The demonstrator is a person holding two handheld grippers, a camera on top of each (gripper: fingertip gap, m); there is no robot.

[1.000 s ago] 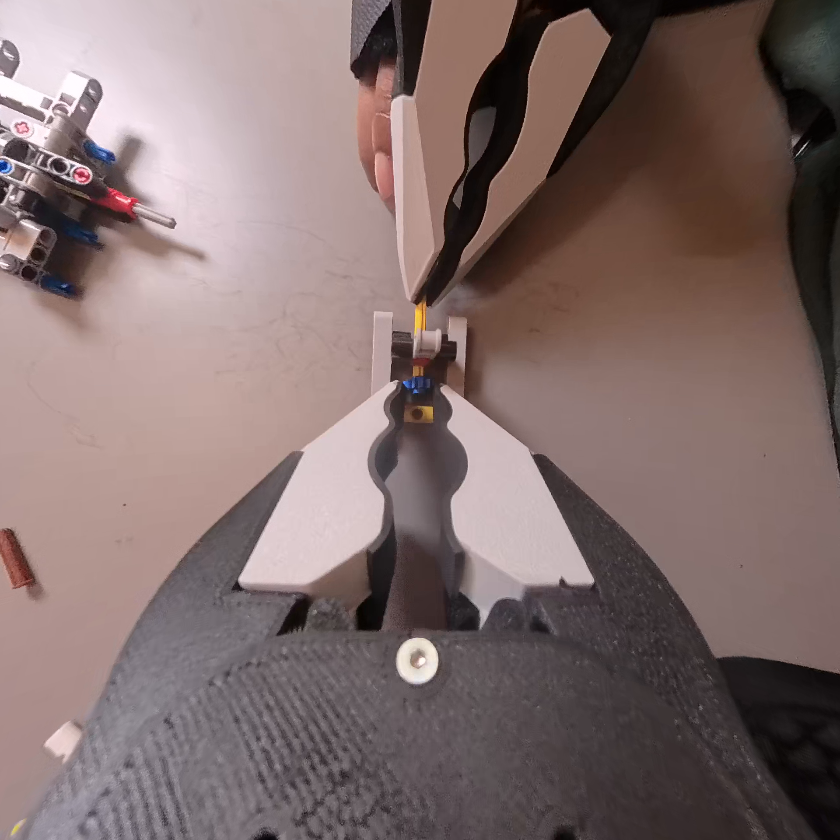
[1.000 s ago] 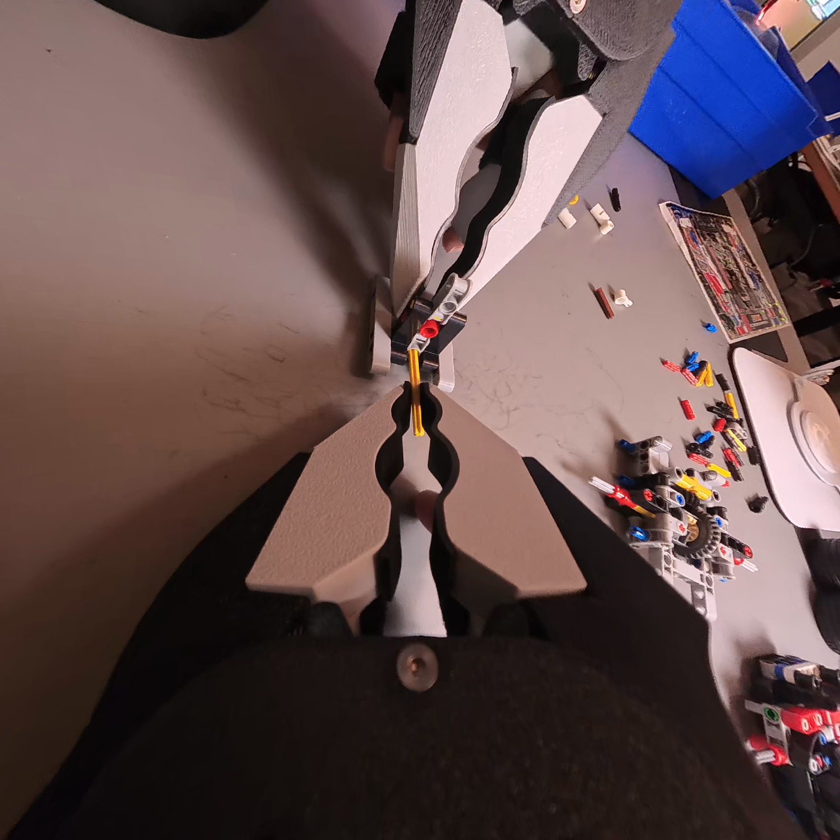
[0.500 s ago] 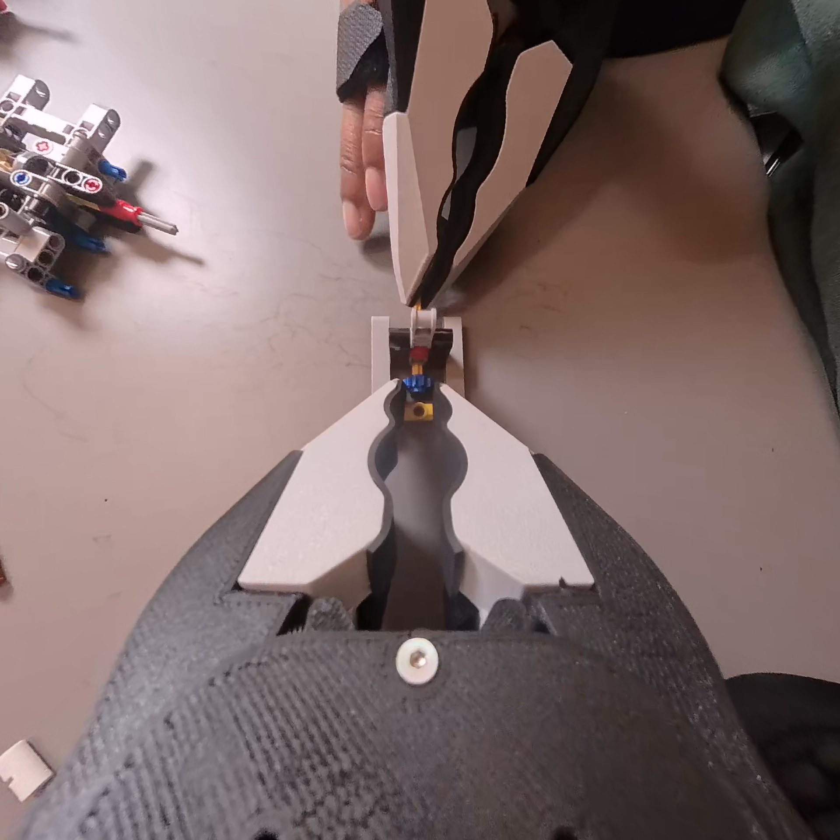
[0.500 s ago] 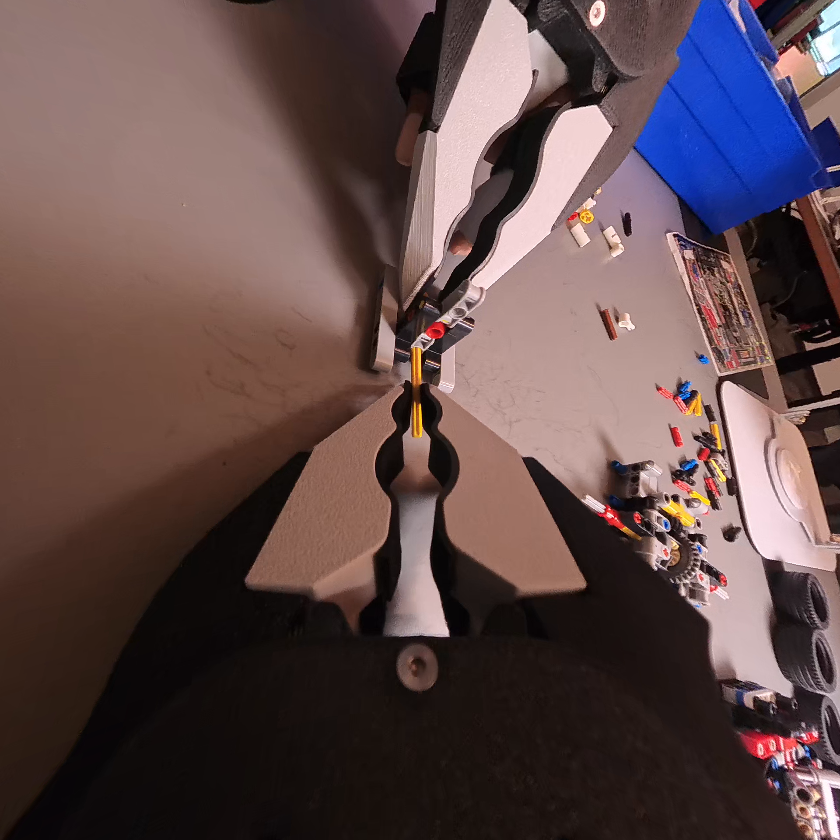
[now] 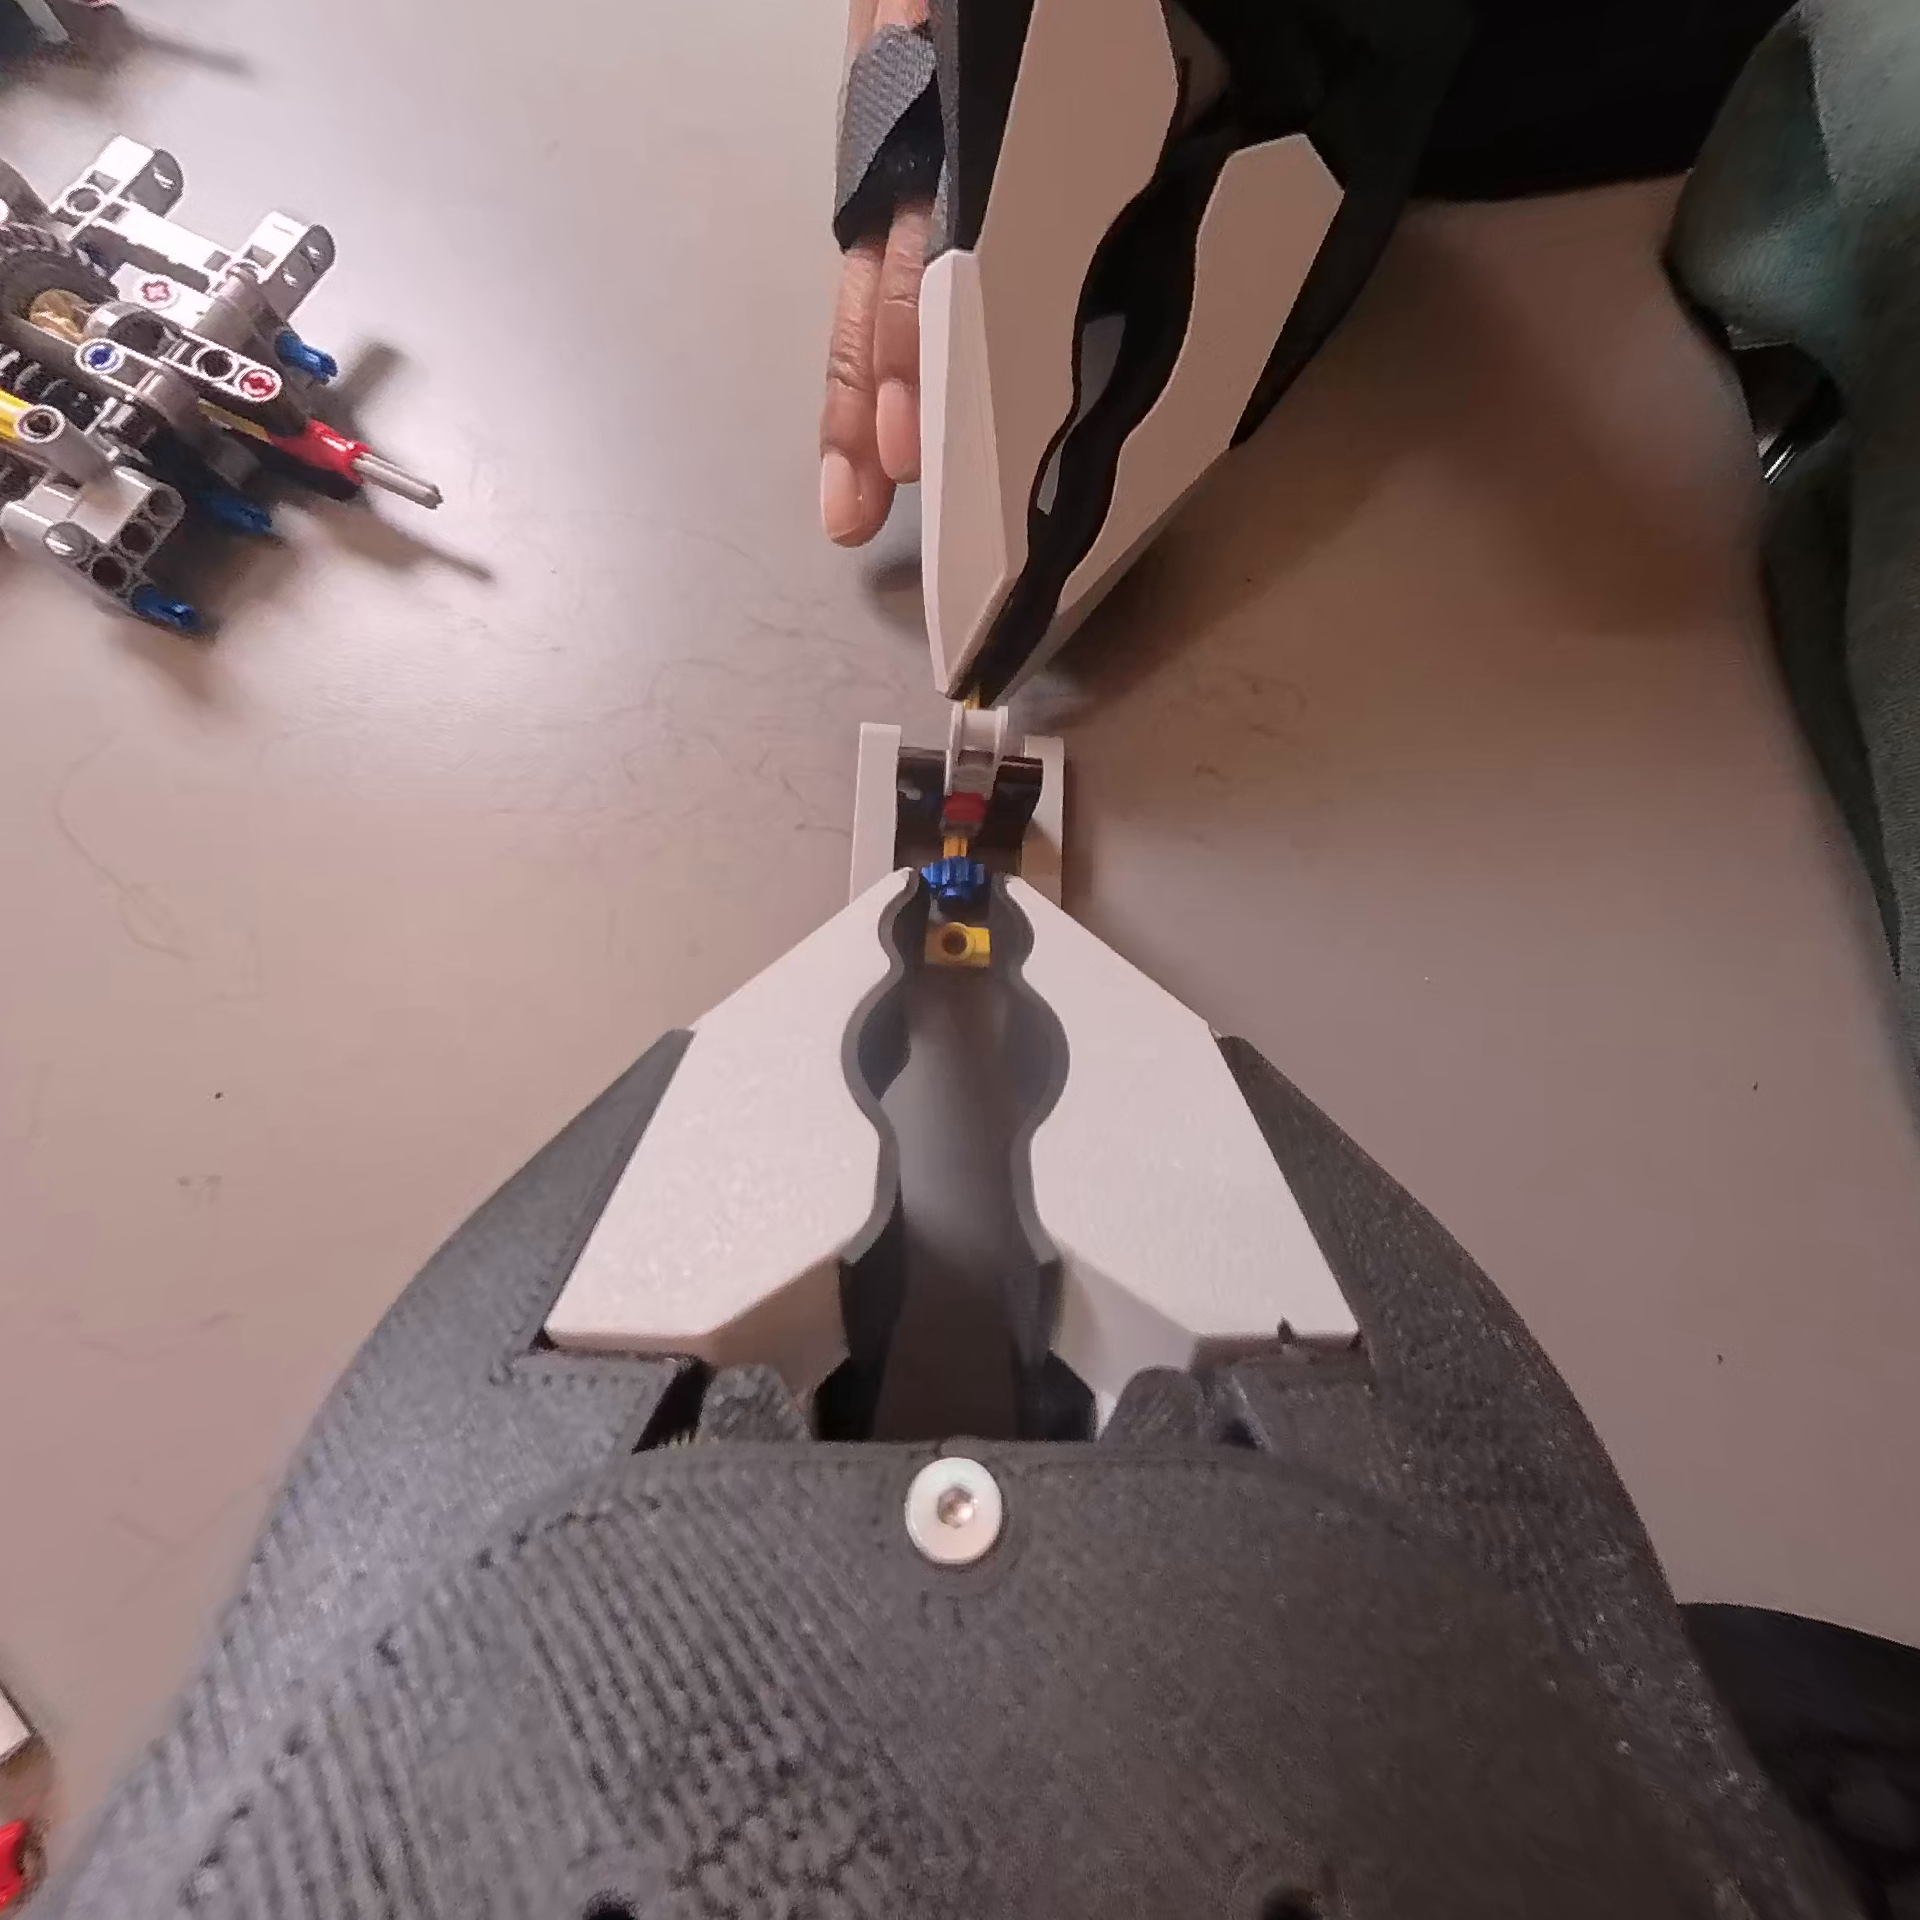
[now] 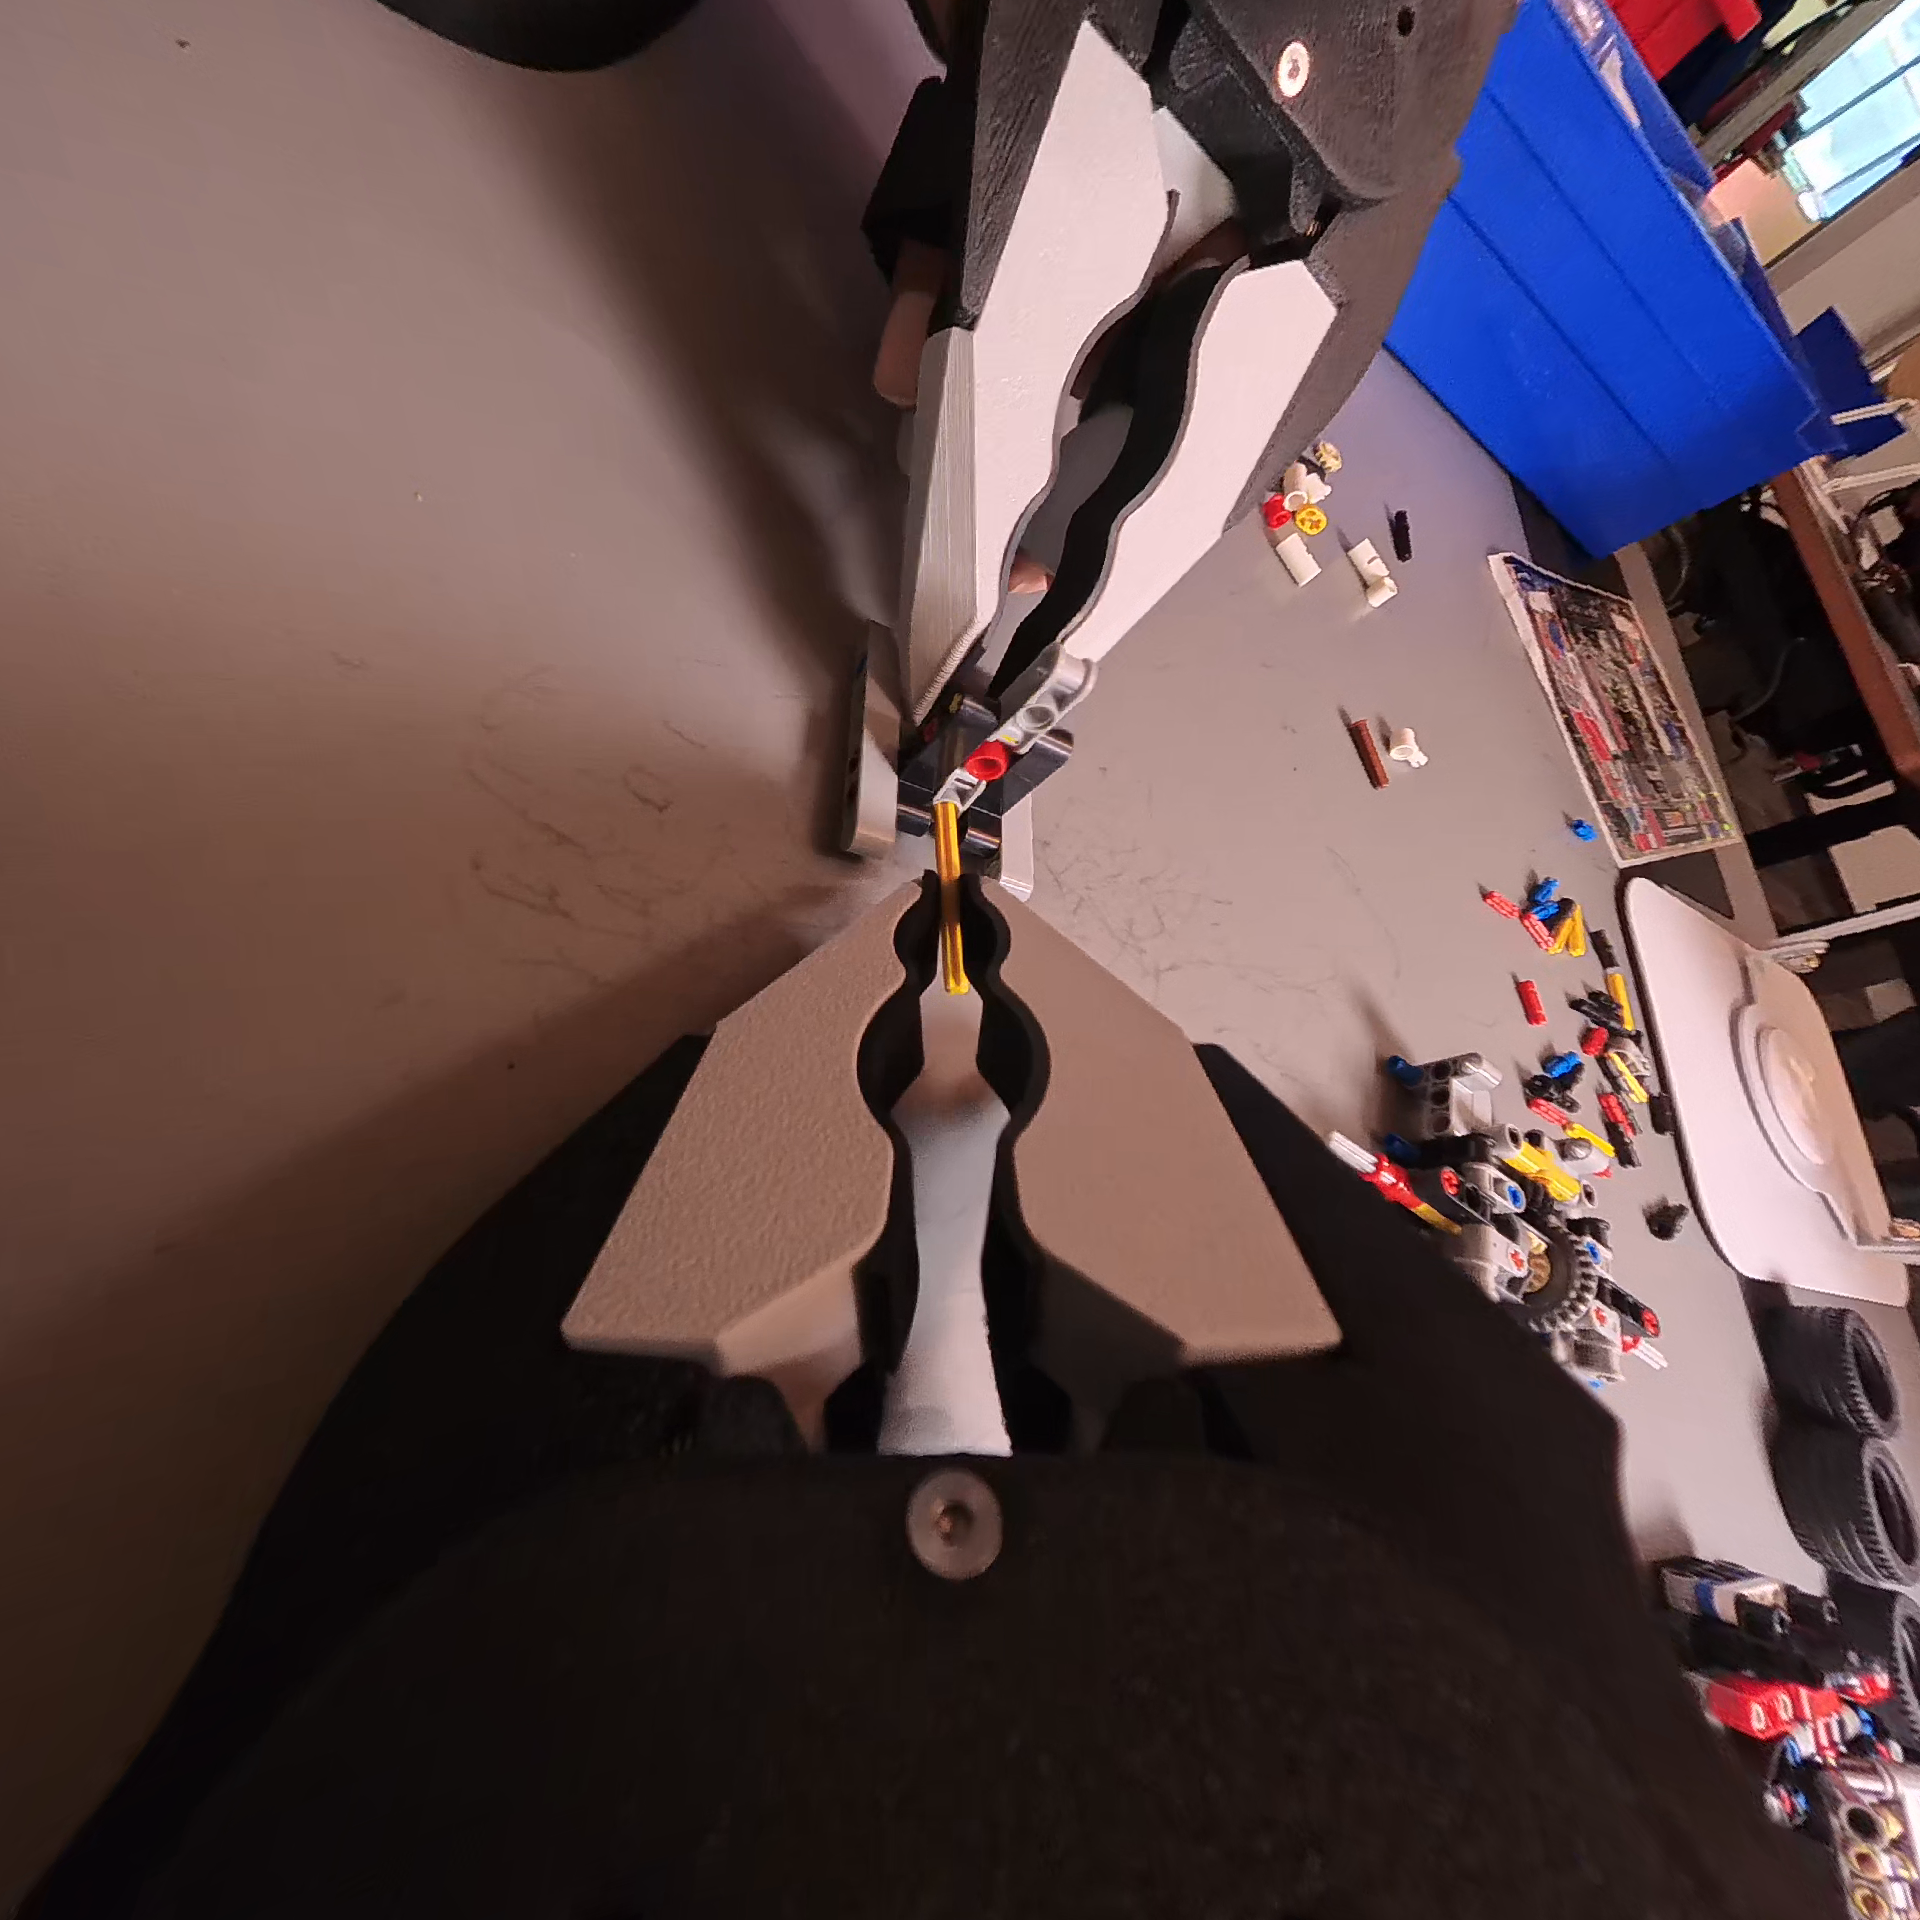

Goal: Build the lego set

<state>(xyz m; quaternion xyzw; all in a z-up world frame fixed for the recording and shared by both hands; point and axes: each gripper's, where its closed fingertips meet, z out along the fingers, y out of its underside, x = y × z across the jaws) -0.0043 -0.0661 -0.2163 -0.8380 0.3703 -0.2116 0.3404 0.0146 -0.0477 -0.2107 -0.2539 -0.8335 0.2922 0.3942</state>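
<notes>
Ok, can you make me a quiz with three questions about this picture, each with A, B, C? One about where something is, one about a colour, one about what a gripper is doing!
1. Where are the blue bins?
A. At the table's far edge
B. Under the table
C. On a chair

2. What colour is the thin rod in the right gripper?
A. Green
B. Yellow
C. Pink

3. What is the right gripper doing?
A. Wide open
B. Lying on the table
C. Fingers pinching the rod

Answers:
1 A, they stand at the table's far edge beyond the loose toy pieces.
2 B, the rod is plainly yellow.
3 C, both fingers close on the rod.
</notes>
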